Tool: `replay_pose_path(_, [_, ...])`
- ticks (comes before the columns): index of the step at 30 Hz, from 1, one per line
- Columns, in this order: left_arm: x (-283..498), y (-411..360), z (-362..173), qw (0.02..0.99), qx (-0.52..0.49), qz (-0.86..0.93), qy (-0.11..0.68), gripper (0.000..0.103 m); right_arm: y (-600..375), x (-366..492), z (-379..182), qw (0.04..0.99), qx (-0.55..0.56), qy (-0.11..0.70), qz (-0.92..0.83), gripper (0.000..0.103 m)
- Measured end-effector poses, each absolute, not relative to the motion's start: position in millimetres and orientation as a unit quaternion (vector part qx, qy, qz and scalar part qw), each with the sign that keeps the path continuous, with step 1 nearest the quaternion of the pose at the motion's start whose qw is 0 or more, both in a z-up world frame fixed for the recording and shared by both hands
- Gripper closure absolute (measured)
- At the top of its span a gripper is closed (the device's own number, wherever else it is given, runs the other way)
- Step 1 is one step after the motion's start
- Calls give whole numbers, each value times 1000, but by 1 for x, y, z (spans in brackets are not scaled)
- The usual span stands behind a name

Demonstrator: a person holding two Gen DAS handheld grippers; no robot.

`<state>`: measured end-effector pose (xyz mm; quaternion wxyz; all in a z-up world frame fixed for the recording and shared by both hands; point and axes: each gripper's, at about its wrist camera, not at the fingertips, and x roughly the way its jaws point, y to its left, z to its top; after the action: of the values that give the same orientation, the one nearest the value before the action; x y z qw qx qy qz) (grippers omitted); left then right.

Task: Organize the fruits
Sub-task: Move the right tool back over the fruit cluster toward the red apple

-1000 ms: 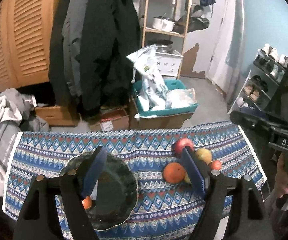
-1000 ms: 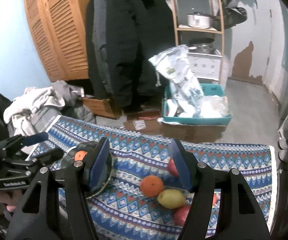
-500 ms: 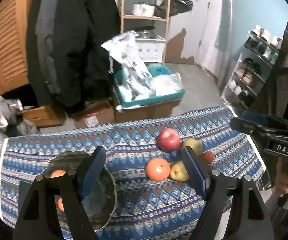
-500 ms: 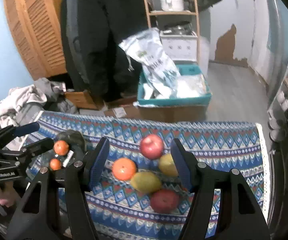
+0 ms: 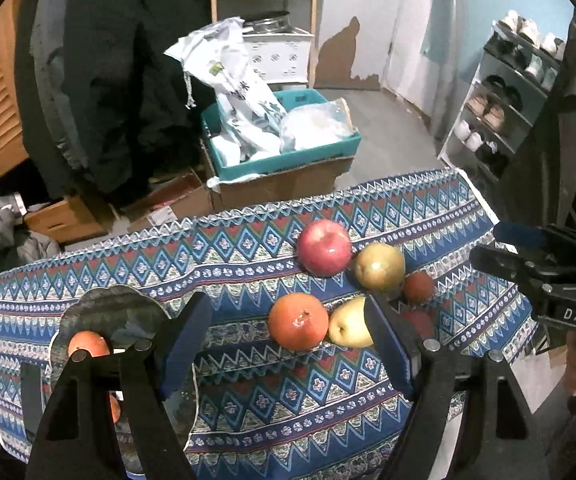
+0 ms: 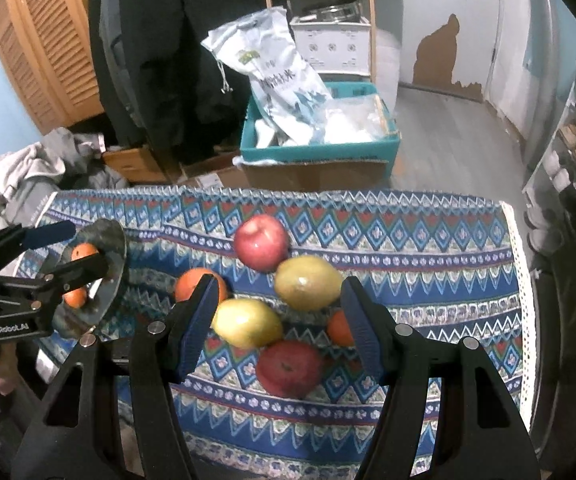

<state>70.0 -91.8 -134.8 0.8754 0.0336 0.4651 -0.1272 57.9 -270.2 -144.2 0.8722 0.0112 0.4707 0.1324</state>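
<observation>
Left wrist view: the left tool hangs open and empty above the patterned blue cloth-covered surface. The round orange, likely firm and smooth, is best gripped across its widest part. The dark scalloped plate holds two small tangerines.

Right wrist view: the right tool, open and empty, frames a yellow pear; red apples and fruit cluster beside it, likely bruisable.
</observation>
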Motion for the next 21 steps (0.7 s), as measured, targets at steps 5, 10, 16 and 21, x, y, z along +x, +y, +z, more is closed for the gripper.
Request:
replay_pose_path(5, [74, -100, -151, 866, 43, -131, 480, 23, -274, 56, -164, 858, 8, 495, 134, 37])
replay_pose_path(10, [79, -102, -169, 855, 43, -131, 500, 23, -276, 57, -188, 840, 15, 526, 134, 37])
replay_pose_path(16, [82, -103, -193, 842, 40, -125, 523, 23, -272, 60, -220, 816, 9, 562, 134, 37])
replay_pose_path(21, [83, -102, -212, 826, 35, -124, 549, 23, -262, 61, -250, 792, -13, 596, 132, 37])
